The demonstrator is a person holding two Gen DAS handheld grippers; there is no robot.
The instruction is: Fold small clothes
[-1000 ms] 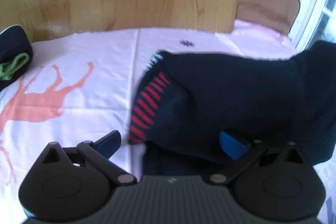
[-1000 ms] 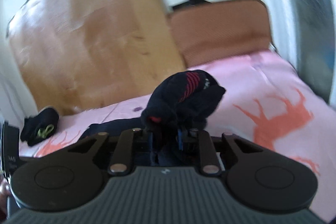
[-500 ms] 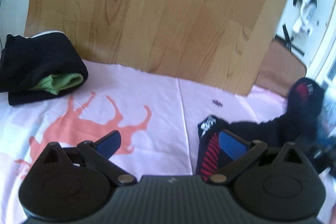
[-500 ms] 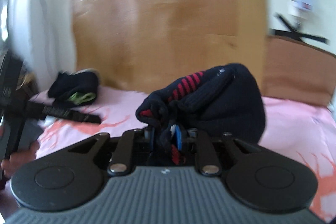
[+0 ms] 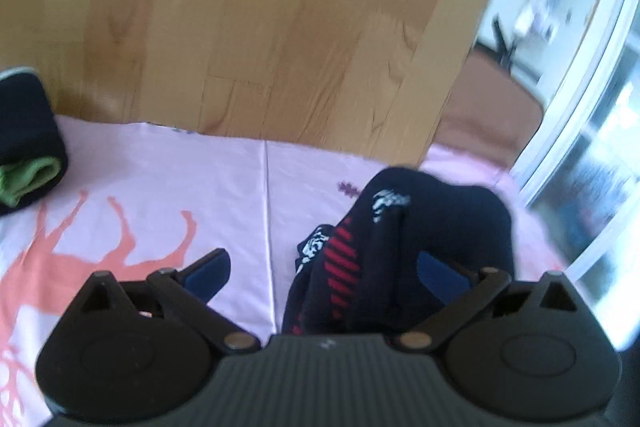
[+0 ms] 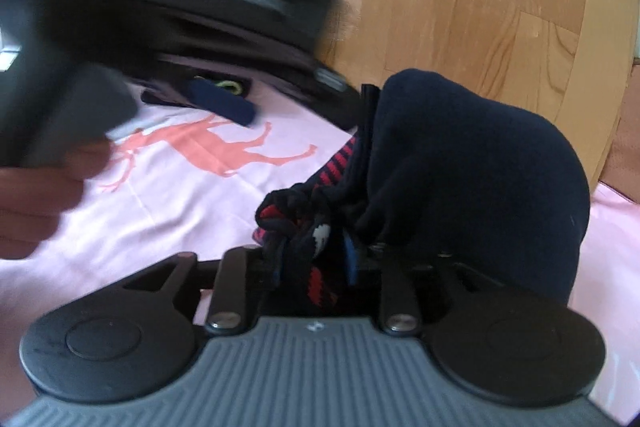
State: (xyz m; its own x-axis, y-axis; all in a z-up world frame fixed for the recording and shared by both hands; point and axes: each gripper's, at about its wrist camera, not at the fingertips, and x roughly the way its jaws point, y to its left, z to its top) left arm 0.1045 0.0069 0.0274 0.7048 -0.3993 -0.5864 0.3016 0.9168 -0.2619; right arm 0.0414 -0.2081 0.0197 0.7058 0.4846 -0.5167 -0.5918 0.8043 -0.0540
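From the folded pair (image 5: 28, 163) at far left, past my left claw (image 5: 320, 269) spread wide and empty, to the sock bundle (image 6: 460, 163) bunched in my right claw (image 6: 312, 259) just above the sheet (image 5: 160, 179), I fear those opening jaws spill it unrolled.

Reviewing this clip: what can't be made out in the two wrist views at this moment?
- Right wrist view: whether the right tongs, opening, still press the dark socks; bunched cloth hides the pads.
- Right wrist view: the left tongs are a motion-blurred dark shape at upper left.
- Left wrist view: the folded dark pair is cut off by the left edge.
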